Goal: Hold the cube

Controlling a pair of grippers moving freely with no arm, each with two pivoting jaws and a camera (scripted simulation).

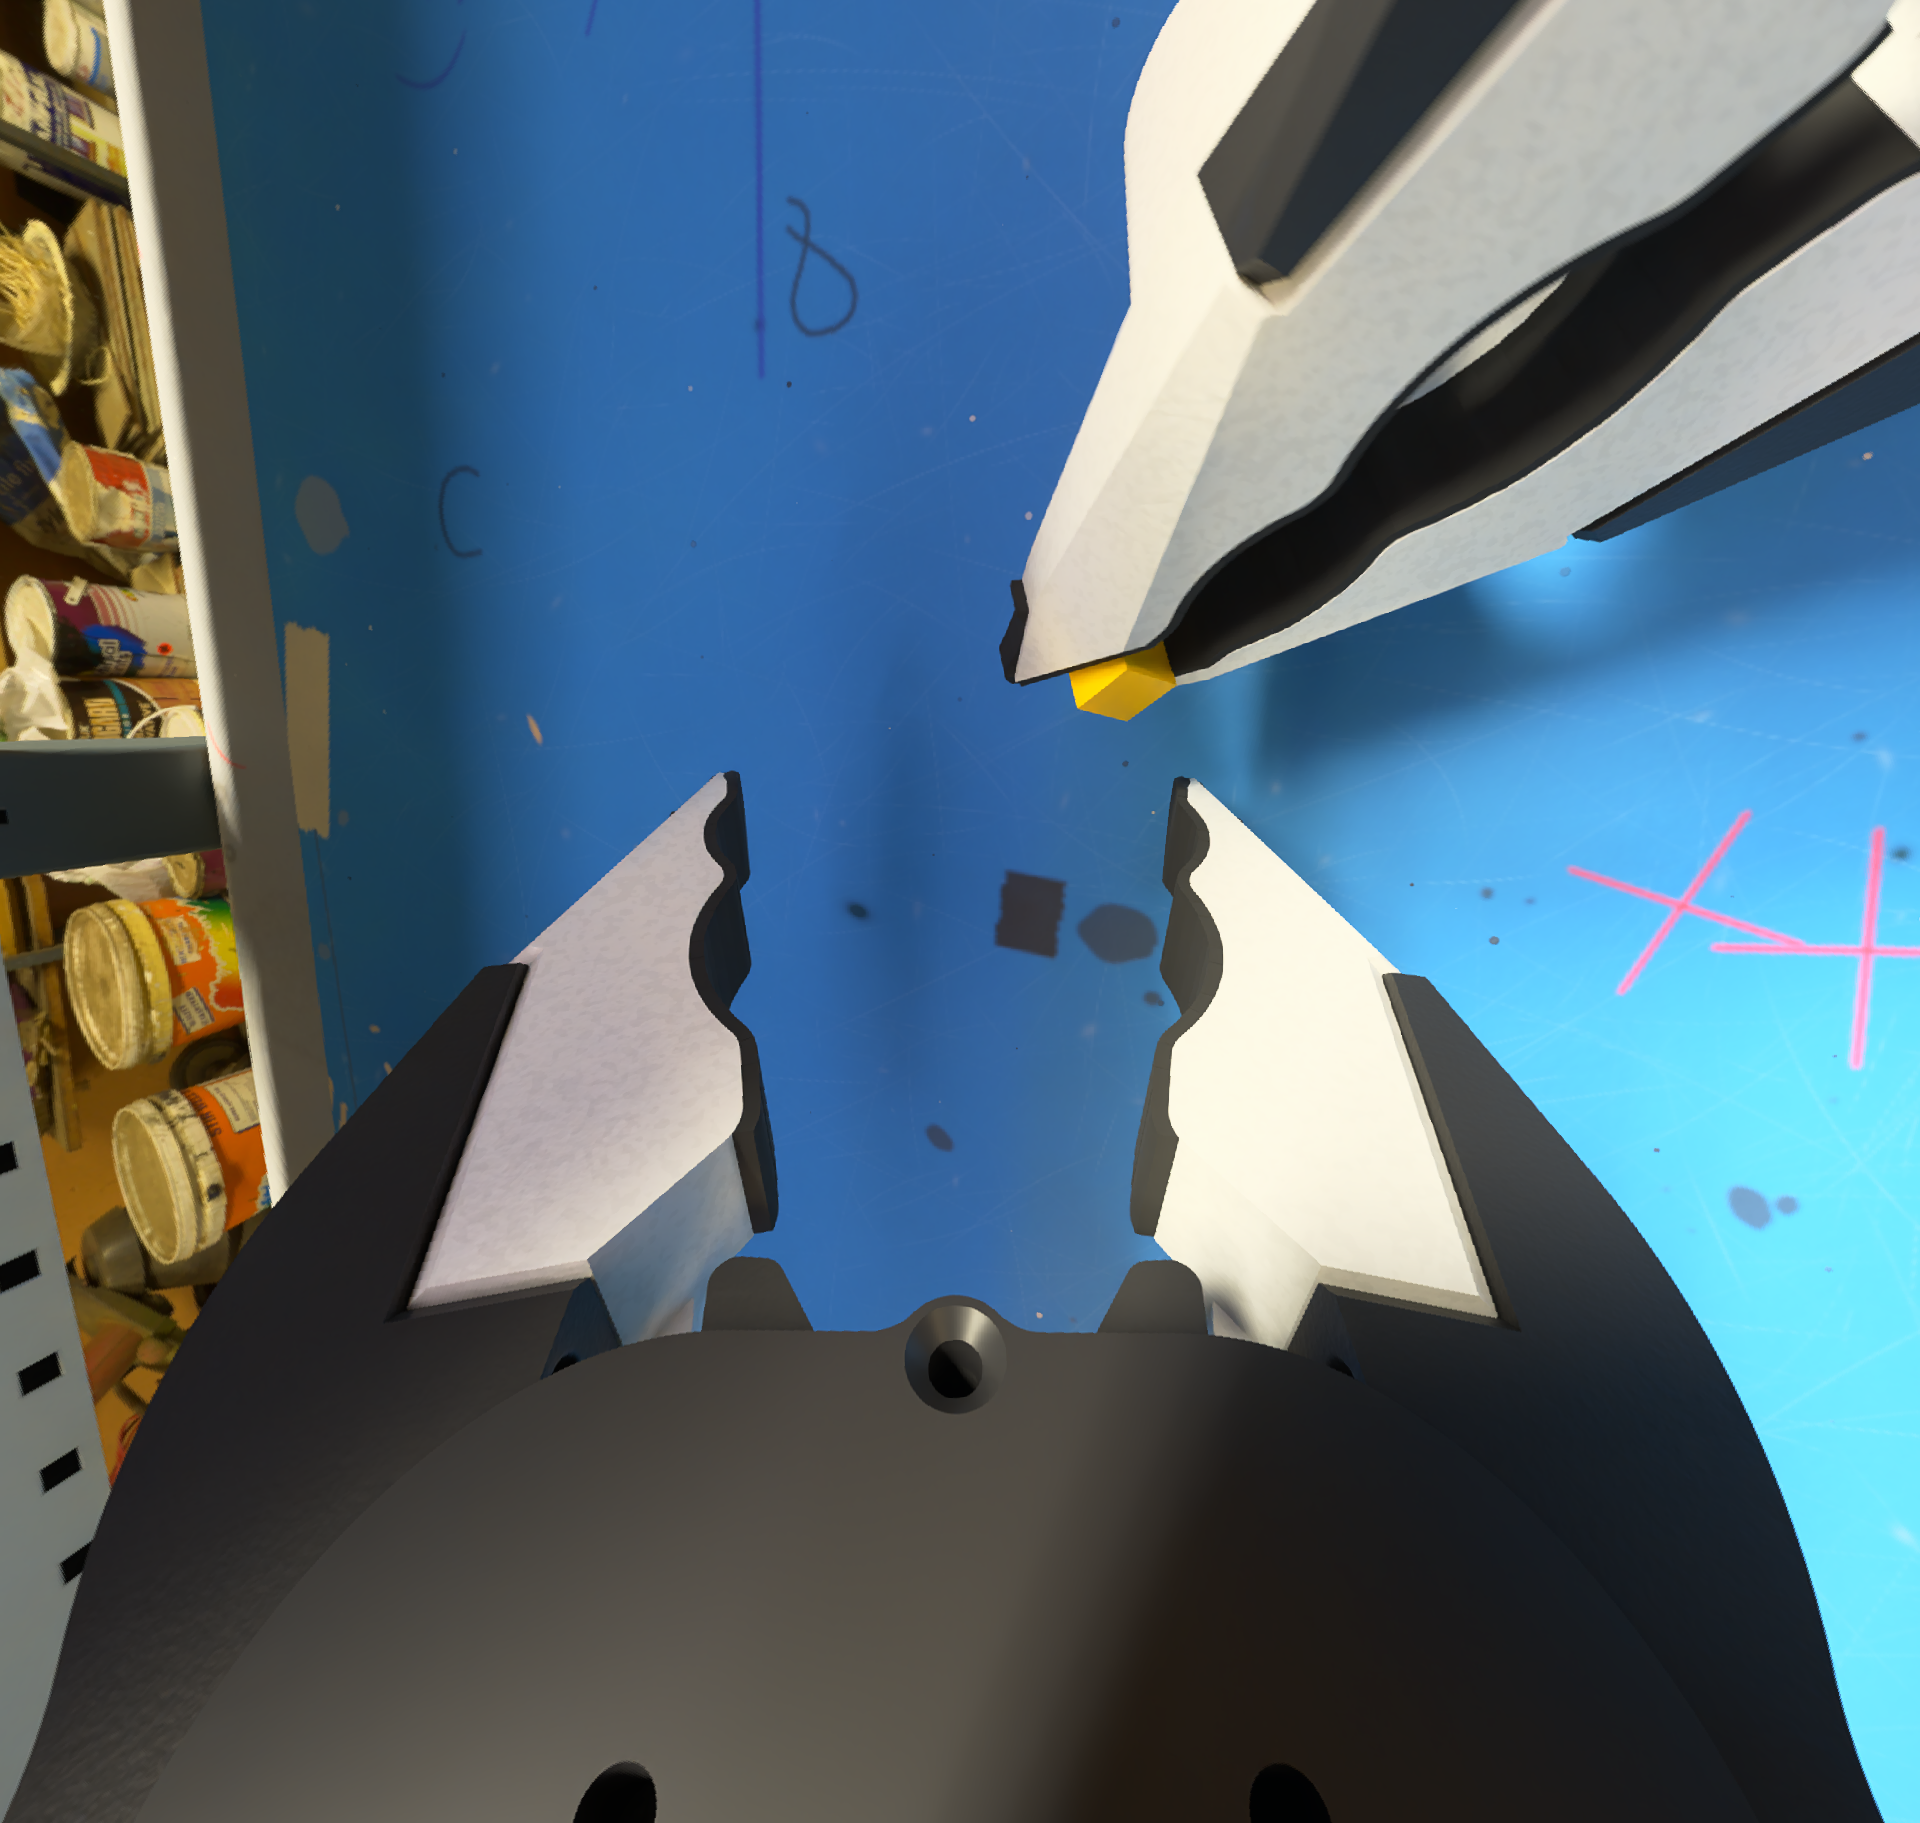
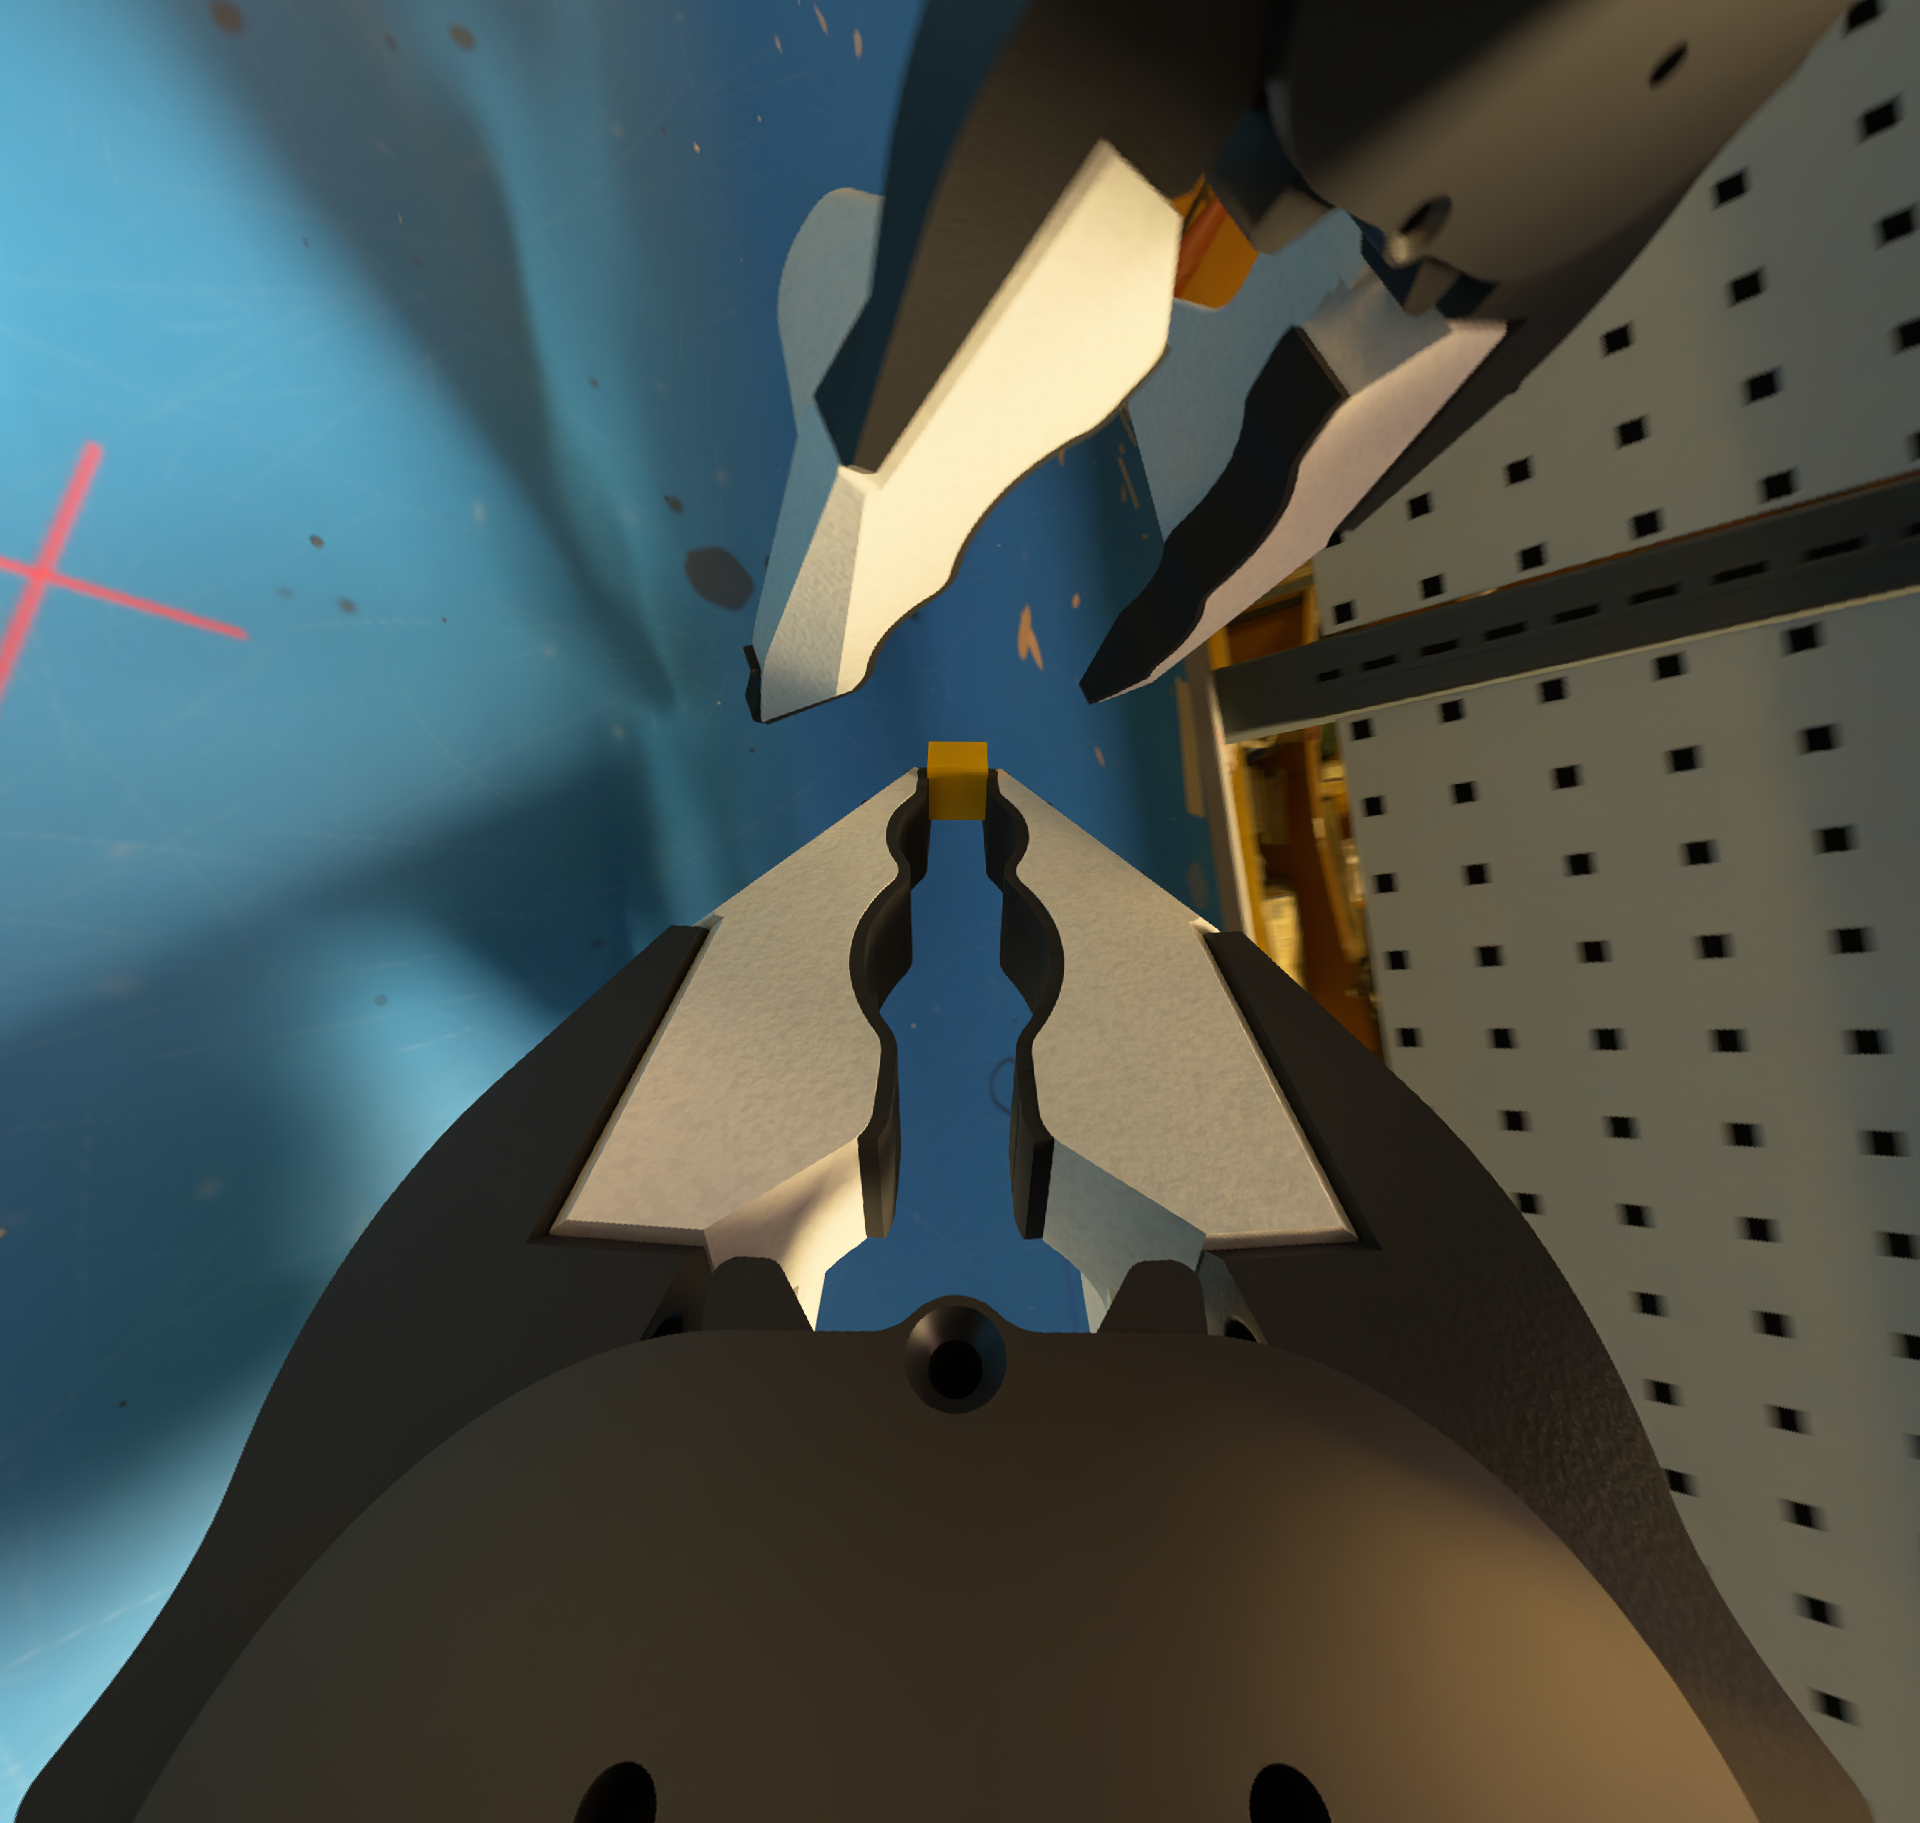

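Note:
A small yellow cube (image 2: 957,782) sits pinched between the fingertips of my right gripper (image 2: 957,786), held above the blue table. In the left wrist view the same cube (image 1: 1120,684) pokes out of the tips of the right gripper (image 1: 1101,672), which reaches in from the upper right. My left gripper (image 1: 954,786) is open and empty, its tips just short of the cube, below and left of it. In the right wrist view the left gripper (image 2: 920,698) faces me from above, jaws apart, close to the cube.
The blue table (image 1: 623,526) bears pen marks, dark spots and pink crosses (image 1: 1766,932). Its pale edge (image 1: 187,423) runs along the left, with shelves of paint cans (image 1: 135,994) beyond. A grey pegboard panel (image 2: 1662,942) stands at the right in the right wrist view.

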